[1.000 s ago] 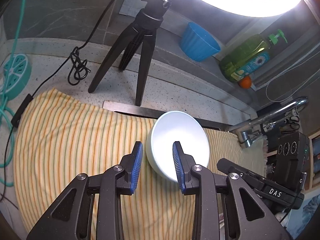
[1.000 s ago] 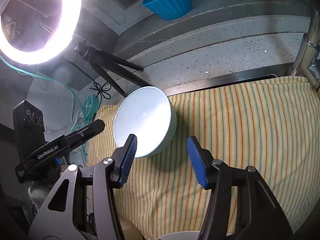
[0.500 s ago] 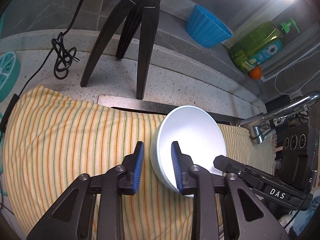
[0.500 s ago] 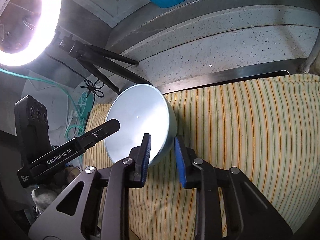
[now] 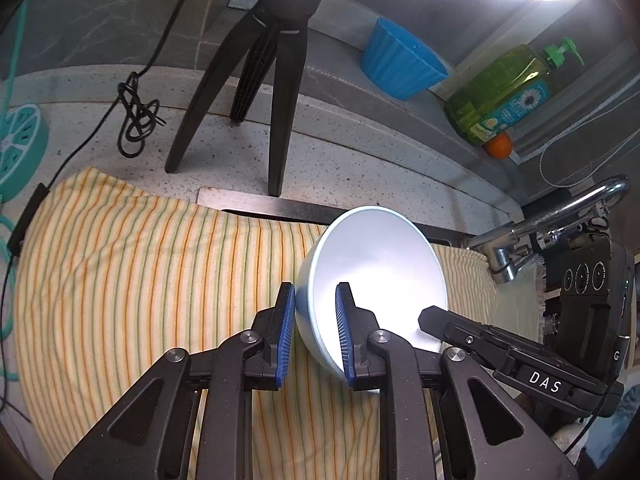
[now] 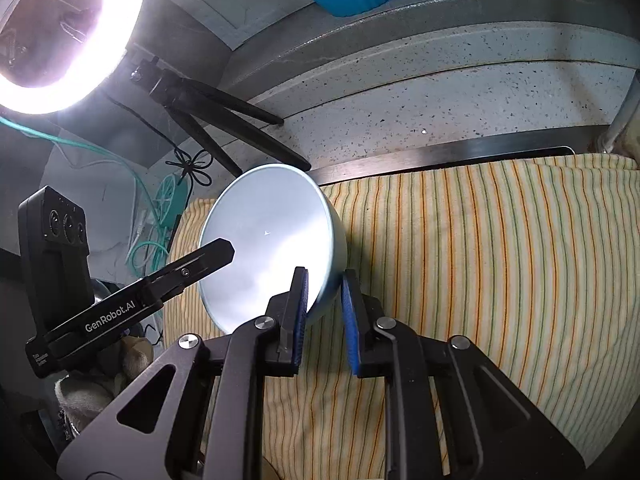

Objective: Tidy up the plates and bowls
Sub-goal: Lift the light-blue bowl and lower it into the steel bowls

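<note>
A pale blue bowl is tipped up on its side over the striped cloth, its hollow facing the right wrist view. My left gripper has the bowl's wall between its blue pads, one outside and one inside, and its jaws are closing on it. From the opposite side my right gripper clamps the bowl at its near rim, jaws also closing, pads on both faces. A finger of the left gripper reaches into the bowl in the right wrist view.
A black tripod with a bright ring light stands behind the cloth on the speckled counter. A blue cup, a green soap bottle and an orange sit on the ledge. A faucet is at the right, cables and a teal power strip at the left.
Both grippers have closed onto the bowl's rim; the right one went from wide open to narrow. The bowl has tipped further up on its side.
</note>
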{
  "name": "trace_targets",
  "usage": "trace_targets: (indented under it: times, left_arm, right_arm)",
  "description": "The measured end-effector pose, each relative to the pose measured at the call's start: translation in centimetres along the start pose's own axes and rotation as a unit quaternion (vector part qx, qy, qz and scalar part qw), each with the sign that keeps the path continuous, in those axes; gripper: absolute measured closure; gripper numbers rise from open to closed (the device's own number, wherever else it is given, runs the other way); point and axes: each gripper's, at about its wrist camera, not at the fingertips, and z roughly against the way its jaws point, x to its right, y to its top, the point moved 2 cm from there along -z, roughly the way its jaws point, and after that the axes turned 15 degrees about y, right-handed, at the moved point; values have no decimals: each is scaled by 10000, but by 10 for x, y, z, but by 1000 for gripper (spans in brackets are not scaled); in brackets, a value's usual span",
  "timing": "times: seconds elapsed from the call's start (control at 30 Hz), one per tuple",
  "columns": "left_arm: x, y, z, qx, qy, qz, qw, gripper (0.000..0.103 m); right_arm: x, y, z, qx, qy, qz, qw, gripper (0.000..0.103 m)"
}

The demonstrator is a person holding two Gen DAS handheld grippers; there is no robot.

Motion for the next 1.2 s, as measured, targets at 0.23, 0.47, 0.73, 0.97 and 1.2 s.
trace_targets:
  times: [0.23, 0.47, 0.73, 0.97, 1.2]
  left_arm:
    - [-10, -18, 36, 236, -74, 23, 9997, 84]
    - [-21, -44, 77, 487, -120, 102, 9987, 84]
    - [-33, -82, 113, 667, -141, 180, 9975, 84]
    - [-40, -114, 131, 722, -135, 256, 9970, 84]
    - [-47, -148, 141, 627, -162, 342, 9973, 84]
  right_arm:
    - [-24, -18, 14, 13, 166, 143, 9998, 86]
    - [-55, -49, 29, -47, 336, 361, 9988, 86]
    - [-87, -83, 48, -115, 524, 618, 9966, 86]
    - [-110, -122, 59, -310, 600, 887, 9938, 86]
    - [-119, -155, 62, -543, 629, 1020, 9913, 86]
